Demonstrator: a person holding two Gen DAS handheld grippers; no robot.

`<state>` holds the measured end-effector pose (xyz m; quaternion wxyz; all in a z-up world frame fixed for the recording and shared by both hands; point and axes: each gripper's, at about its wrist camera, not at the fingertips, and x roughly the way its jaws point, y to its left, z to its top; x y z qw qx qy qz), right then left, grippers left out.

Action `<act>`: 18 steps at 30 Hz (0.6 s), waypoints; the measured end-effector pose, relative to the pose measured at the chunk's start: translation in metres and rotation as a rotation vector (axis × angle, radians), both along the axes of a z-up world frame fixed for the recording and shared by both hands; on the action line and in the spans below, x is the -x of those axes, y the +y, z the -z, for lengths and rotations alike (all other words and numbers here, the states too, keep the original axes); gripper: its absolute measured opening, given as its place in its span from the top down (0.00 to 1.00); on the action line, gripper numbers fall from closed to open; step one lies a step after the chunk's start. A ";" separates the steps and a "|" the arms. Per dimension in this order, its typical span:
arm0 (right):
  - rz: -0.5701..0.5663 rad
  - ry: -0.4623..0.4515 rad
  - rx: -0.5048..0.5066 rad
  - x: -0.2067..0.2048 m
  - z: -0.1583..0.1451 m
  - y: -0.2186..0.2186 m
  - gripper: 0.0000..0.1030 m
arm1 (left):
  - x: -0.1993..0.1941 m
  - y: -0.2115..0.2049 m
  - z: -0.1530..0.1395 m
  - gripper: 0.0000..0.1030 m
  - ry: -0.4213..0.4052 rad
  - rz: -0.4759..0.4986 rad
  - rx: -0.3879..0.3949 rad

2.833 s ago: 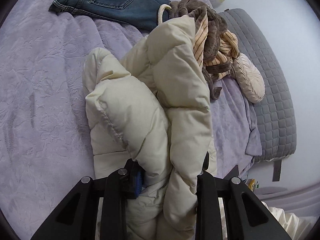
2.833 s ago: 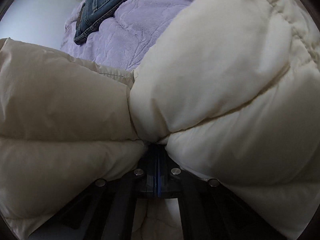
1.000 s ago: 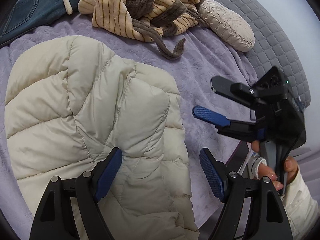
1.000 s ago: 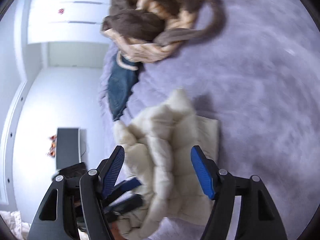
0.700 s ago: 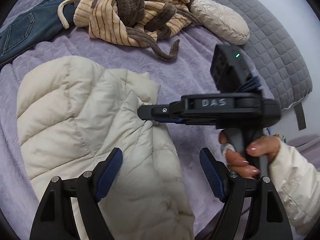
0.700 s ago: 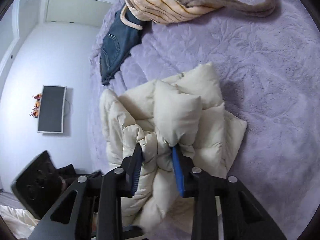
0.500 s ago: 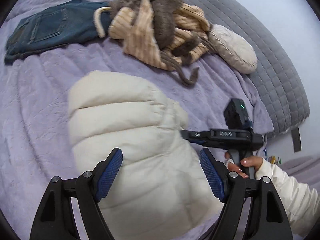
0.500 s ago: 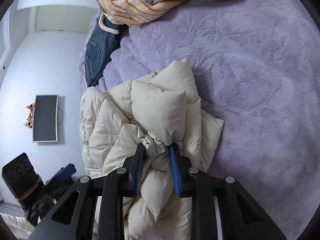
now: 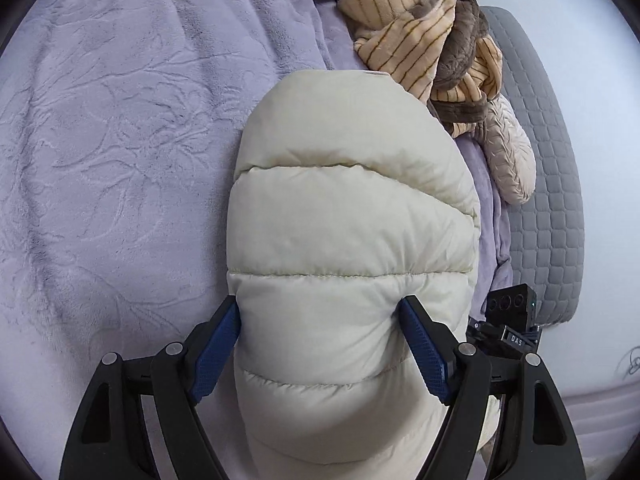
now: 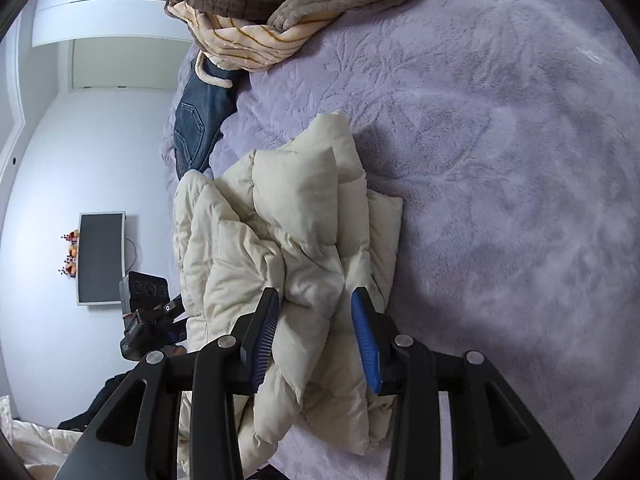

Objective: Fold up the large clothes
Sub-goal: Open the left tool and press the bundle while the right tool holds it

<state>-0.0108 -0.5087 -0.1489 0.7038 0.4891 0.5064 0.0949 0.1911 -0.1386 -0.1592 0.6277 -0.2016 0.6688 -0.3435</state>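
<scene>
A cream puffer jacket (image 9: pixel 352 220) lies bunched in folds on the lavender bed cover (image 9: pixel 120 140). My left gripper (image 9: pixel 319 312) is open and pushed down over the jacket's near end, so the padding bulges between its blue pads and touches both. In the right wrist view the same jacket (image 10: pixel 288 216) shows its layered edges. My right gripper (image 10: pixel 315 304) straddles a fold of it with its jaws opening; the fold sits loosely between the pads. The right gripper's body (image 9: pixel 508 320) shows beside the jacket, and the left gripper (image 10: pixel 152 312) sits at the jacket's far side.
A brown and tan striped fleece garment (image 9: pixel 424 28) is heaped beyond the jacket, with blue jeans (image 10: pixel 200 120) next to it. A pale quilted cushion (image 9: pixel 512 156) rests against the grey quilted bed edge (image 9: pixel 552 184). A dark screen (image 10: pixel 100 258) hangs on the wall.
My left gripper came down from above the jacket until its open jaws straddle it. My right gripper closed on a jacket fold, then its jaws spread apart again.
</scene>
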 end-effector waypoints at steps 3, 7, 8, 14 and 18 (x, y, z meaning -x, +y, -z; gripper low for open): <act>-0.013 0.036 0.013 0.009 0.010 0.003 0.81 | 0.005 -0.013 -0.005 0.23 -0.025 0.013 -0.024; -0.003 0.061 -0.012 -0.003 0.035 0.011 0.84 | 0.014 -0.032 -0.014 0.22 -0.095 0.037 -0.080; -0.003 0.065 -0.019 -0.007 0.040 0.014 0.85 | 0.017 -0.037 -0.016 0.21 -0.111 0.040 -0.095; -0.022 0.093 -0.005 -0.025 0.050 0.023 0.84 | 0.028 -0.055 -0.022 0.15 -0.192 0.035 -0.196; -0.001 0.098 0.033 -0.009 0.032 0.011 0.70 | 0.030 -0.055 -0.022 0.15 -0.206 0.039 -0.212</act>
